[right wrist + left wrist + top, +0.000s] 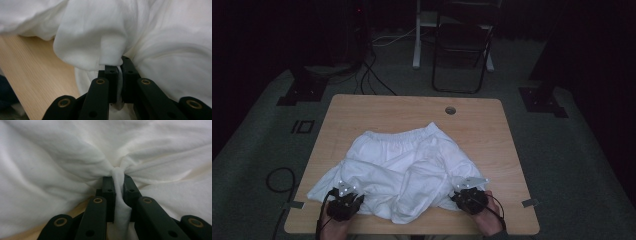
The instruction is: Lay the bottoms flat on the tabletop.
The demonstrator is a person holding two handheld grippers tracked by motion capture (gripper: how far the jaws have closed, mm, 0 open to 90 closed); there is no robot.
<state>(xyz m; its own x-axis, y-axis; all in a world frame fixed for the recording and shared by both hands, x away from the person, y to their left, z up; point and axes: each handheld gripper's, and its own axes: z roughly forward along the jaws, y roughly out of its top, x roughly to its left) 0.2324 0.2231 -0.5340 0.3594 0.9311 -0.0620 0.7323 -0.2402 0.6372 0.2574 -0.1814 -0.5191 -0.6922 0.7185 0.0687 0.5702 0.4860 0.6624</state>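
Here, near the table's (362, 107) front edge, the left gripper (346, 196) and right gripper (469, 191) each pinch the white shorts' (404, 160) hem, so an even, level pull seems best.

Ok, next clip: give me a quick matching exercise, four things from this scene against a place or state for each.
Things:
1. left gripper
2. white shorts
3. round hole
4. folding chair

Places or states:
A. on the floor beyond the table
B. far part of the tabletop
C. spread crumpled over the tabletop
D. shut on a pinch of white fabric at the near edge

Pairs: 1-D, 2-C, 3-B, 4-A
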